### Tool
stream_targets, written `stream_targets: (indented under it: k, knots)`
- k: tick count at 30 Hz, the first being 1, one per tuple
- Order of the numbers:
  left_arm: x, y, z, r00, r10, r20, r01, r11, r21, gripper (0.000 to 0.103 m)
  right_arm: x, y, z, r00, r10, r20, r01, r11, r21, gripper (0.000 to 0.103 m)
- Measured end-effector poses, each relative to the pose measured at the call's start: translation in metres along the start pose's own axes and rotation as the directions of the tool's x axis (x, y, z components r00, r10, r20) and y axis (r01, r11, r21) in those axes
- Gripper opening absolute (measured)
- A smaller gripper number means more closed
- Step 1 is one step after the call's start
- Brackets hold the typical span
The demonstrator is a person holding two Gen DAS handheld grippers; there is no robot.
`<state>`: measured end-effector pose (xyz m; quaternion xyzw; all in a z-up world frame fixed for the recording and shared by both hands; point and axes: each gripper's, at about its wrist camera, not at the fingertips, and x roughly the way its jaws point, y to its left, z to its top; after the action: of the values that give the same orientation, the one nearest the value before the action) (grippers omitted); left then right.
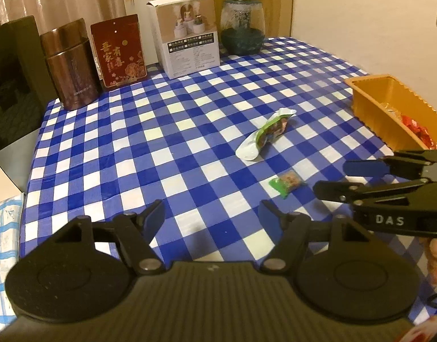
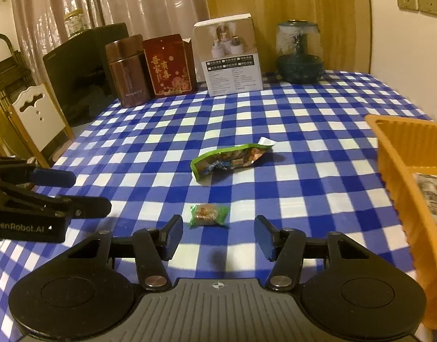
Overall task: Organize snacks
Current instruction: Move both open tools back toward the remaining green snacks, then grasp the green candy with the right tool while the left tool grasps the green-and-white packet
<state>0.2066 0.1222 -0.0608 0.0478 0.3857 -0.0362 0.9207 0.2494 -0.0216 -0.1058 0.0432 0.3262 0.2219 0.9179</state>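
Both pairs of tongs hover spread over the blue-checked tabletop (image 2: 304,119) with nothing between their jaws: the left tongs (image 1: 211,213) over bare cloth, the right tongs (image 2: 218,235) just short of a small green-wrapped snack (image 2: 209,214). A longer green snack packet (image 2: 230,159) lies a little beyond it. The orange tray (image 2: 400,171) at the right edge already holds a few wrapped snacks.
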Motion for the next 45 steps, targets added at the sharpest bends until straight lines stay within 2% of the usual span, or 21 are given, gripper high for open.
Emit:
stream_targets:
  k: [14, 18, 23, 25, 32, 37, 45]
  knots:
    - [0.021, 0.009, -0.002, 1.000, 0.000, -0.008, 0.000, 1.000, -0.012, 0.069, 0.047, 0.012, 0.000, 1.000, -0.020, -0.011, 0.020, 0.999, -0.046, 0.043]
    - [0.022, 0.009, -0.002, 1.000, -0.001, -0.010, 0.001, 1.000, -0.012, 0.069, 0.052, 0.014, -0.001, 0.999, -0.028, -0.016, 0.027, 0.998, -0.059, 0.036]
    - [0.023, 0.009, -0.002, 1.000, -0.003, -0.010, 0.003, 1.000, -0.012, 0.069, 0.053, 0.013, -0.002, 0.999, -0.038, -0.021, 0.036, 0.997, -0.065, 0.031]
    - [0.024, 0.008, -0.002, 1.000, -0.004, -0.012, 0.004, 1.000, -0.010, 0.069, 0.051, 0.012, -0.001, 0.999, -0.043, -0.016, 0.042, 0.997, -0.070, 0.027]
    - [0.027, -0.003, 0.007, 0.999, -0.032, 0.002, 0.032, 0.999, 0.021, 0.069, 0.030, -0.002, 0.012, 0.998, -0.064, 0.015, 0.065, 0.997, -0.034, 0.026]
    - [0.041, -0.016, 0.023, 0.997, -0.076, 0.018, 0.074, 0.993, 0.089, 0.069, 0.007, -0.021, 0.025, 0.995, -0.095, 0.026, 0.096, 0.995, -0.009, 0.026]
    - [0.076, -0.040, 0.049, 0.987, -0.156, 0.025, 0.148, 0.968, 0.205, 0.066, -0.014, -0.050, 0.032, 0.992, -0.127, 0.030, 0.125, 0.991, 0.037, 0.026]
